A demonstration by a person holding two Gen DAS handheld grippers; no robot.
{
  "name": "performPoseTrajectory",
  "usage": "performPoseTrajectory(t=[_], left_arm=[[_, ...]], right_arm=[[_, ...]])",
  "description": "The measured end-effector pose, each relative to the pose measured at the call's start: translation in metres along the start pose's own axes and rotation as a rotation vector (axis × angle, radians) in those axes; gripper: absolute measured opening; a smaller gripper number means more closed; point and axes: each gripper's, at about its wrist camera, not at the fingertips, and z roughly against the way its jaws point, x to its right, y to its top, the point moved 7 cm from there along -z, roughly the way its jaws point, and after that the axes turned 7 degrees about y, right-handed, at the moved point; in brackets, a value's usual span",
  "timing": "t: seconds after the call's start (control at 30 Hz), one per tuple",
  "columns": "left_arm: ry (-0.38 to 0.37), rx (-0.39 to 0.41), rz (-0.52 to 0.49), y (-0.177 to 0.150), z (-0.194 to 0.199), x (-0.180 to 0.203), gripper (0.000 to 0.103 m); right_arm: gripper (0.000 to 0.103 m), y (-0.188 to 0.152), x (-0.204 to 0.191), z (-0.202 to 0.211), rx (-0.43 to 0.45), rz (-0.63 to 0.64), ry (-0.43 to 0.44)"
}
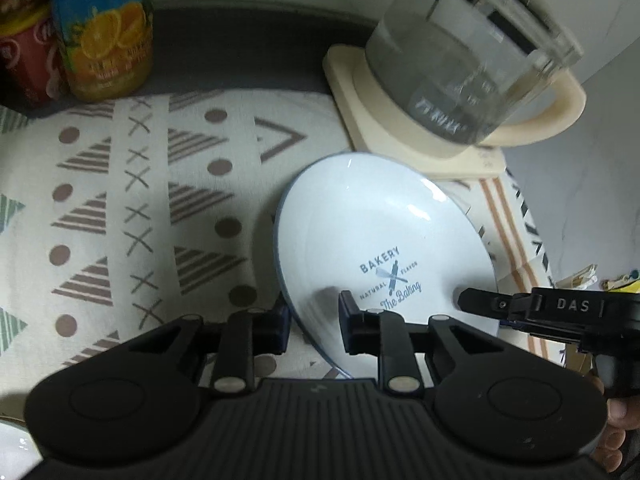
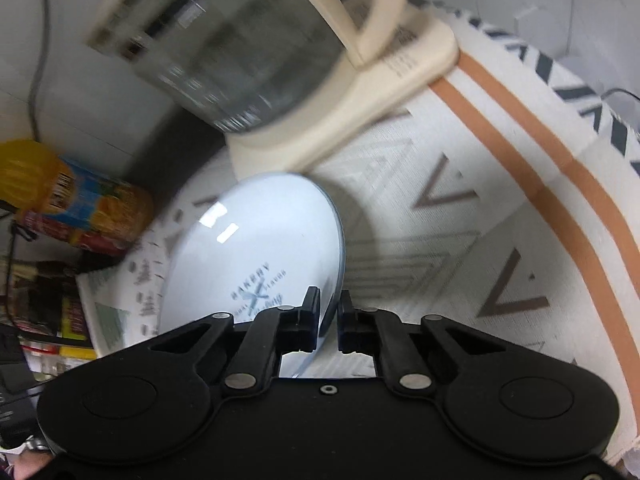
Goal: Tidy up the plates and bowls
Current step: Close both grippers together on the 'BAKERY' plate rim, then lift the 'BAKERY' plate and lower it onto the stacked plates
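Observation:
A white plate [image 1: 360,232] with a grey-blue rim and a "BAKERY" print is held tilted above the patterned tablecloth. My left gripper [image 1: 314,328] straddles its near left rim, one finger under it and one on top. My right gripper [image 2: 329,326] is shut on the plate's [image 2: 256,240] opposite rim; it also shows in the left wrist view [image 1: 476,302] at the plate's right edge. The edge of another white dish [image 1: 12,448] shows at the bottom left.
A glass kettle [image 1: 460,52] on a cream base [image 1: 360,92] stands just beyond the plate. An orange juice bottle [image 1: 108,28] and a red can [image 1: 28,60] stand at the back left. The tablecloth [image 1: 140,208] spreads out to the left. Clutter [image 2: 48,304] lies off the table.

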Motion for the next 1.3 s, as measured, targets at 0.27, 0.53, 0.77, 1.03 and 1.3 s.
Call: performPoseTrajectory(t=[0.27, 0.53, 0.77, 1.03, 1.3], left_arm=[[0.001, 0.062, 0.001, 0.002, 0.025, 0.001, 0.023], [-0.004, 0.110, 0.024, -0.002, 0.051, -0.005, 0.023], [0.013, 0.150, 0.072, -0.020, 0.080, -0.019, 0.023], [0.040, 0.196, 0.130, -0.046, 0.114, -0.044, 0.023], [0.064, 0.213, 0.177, -0.079, 0.140, -0.070, 0.023]], right_arm=[[0.009, 0.000, -0.019, 0.013, 0.053, 0.051, 0.026], [0.009, -0.012, -0.043, 0.028, 0.073, 0.121, 0.048], [0.009, -0.030, -0.069, 0.037, 0.073, 0.187, 0.087], [0.010, -0.060, -0.097, 0.043, 0.054, 0.250, 0.120], [0.010, -0.094, -0.115, 0.047, 0.024, 0.298, 0.139]])
